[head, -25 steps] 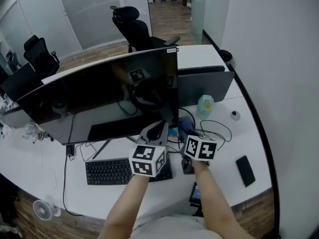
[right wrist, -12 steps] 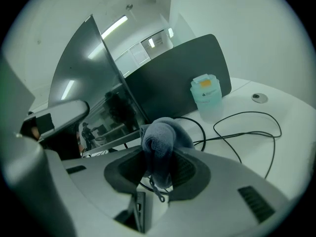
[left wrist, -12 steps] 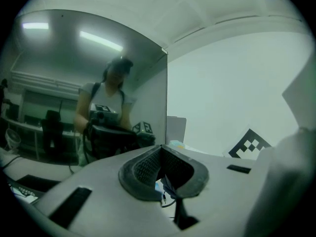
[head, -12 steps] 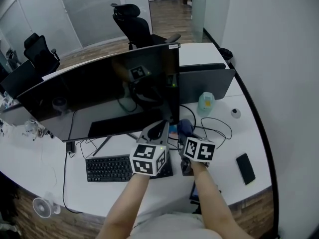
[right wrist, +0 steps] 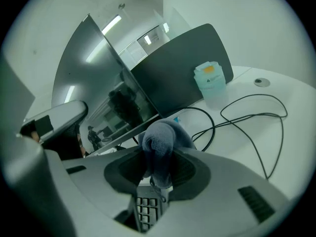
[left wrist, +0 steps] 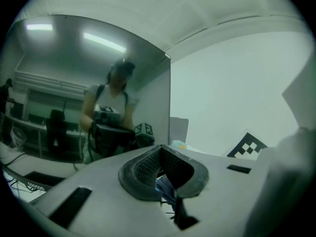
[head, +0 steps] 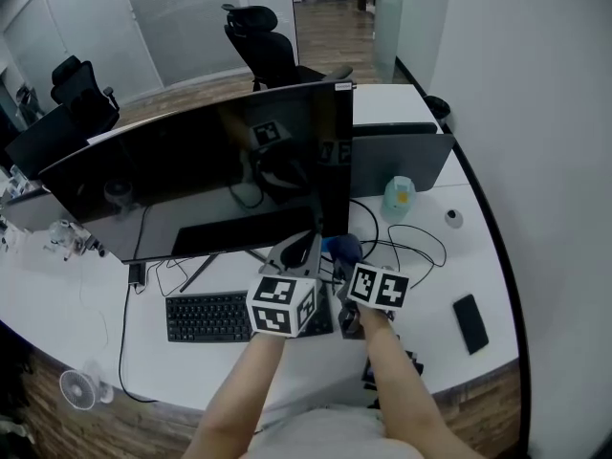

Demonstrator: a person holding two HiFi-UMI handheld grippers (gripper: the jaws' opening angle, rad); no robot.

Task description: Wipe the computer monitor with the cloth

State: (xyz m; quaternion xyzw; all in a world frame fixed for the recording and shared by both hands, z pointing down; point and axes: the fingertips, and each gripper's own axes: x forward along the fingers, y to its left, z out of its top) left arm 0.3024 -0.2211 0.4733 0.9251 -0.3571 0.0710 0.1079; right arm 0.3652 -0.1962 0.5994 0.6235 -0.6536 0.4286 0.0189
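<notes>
One part of the job looks settled: the blue cloth (right wrist: 159,139) is bunched upright between the jaws of the right gripper (right wrist: 160,168), which are clamped on it; the rest appears still to do. Seen from the head view, the cloth (head: 342,248) sits low, just beside the lower right corner of the dark computer monitor (head: 220,175), above the desk (head: 449,256) and its loose cables (head: 411,247); it does not look to be touching the screen, though the pictures cannot rule out a brush against the bottom edge. The left gripper (head: 296,254) hangs just beside it with its jaws together at the tips, nothing clamped between them; it faces the glass, over the keyboard (head: 215,316). No wiped streak can be told on the screen; judging from this, the whole face is left to wipe.
</notes>
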